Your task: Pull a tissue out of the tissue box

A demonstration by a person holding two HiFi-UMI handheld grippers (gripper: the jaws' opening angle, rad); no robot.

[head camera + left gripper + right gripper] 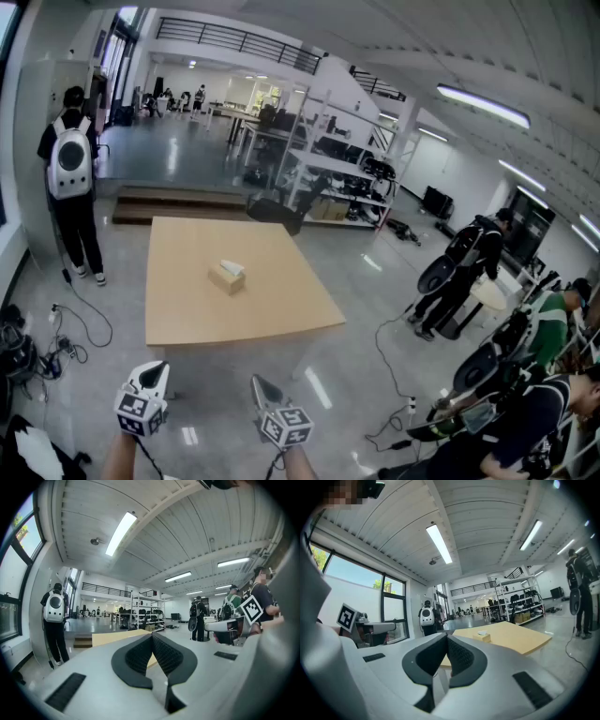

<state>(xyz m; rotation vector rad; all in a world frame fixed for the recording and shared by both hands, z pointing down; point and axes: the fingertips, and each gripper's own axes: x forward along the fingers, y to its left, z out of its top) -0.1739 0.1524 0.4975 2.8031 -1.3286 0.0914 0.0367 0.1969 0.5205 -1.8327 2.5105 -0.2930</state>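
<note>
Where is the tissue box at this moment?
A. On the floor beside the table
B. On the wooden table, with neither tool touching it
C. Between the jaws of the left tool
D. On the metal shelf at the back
B: the tissue box stands on the table, while the left tool and the right tool are short of the table's near edge, apart from the box.

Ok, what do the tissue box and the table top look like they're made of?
The tissue box: probably cardboard, matte tan, sharp edges; the white tissue poking out looks like soft paper. The table top: light wood or laminate, smooth, even colour; too far to tell which.
</note>
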